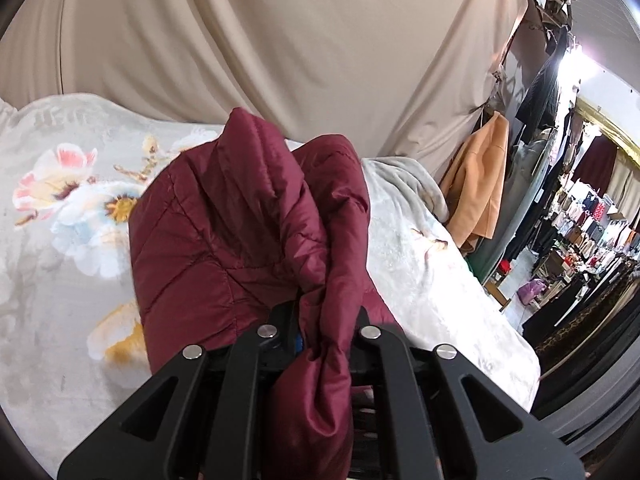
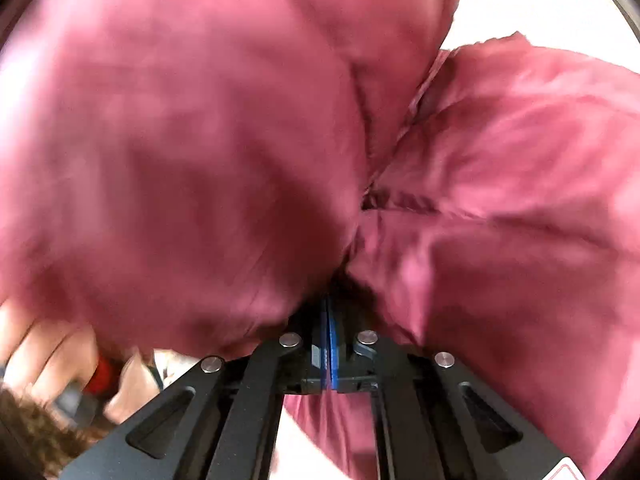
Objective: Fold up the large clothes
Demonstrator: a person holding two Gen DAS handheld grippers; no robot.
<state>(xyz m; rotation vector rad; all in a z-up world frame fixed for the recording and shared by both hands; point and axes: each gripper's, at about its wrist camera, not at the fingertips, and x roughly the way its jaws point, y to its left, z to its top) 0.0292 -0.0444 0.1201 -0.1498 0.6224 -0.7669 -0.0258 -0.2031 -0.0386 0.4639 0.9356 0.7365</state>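
A maroon quilted puffer jacket (image 1: 224, 232) is bunched up over a bed with a floral blanket (image 1: 60, 200). My left gripper (image 1: 320, 320) is shut on a fold of the jacket; fabric runs between its fingers and hangs down over the black linkage. In the right wrist view the same jacket (image 2: 200, 140) fills nearly the whole frame, blurred and close to the lens. My right gripper (image 2: 329, 320) is shut on the jacket fabric, its blue pads pressed together with cloth bunching out ahead of them.
A beige curtain (image 1: 280, 40) hangs behind the bed. An orange coat (image 1: 480, 184) hangs at the bed's right end, beside racks of clothes (image 1: 580, 220) in a shop aisle. A person's hand (image 2: 52, 352) shows at the lower left of the right wrist view.
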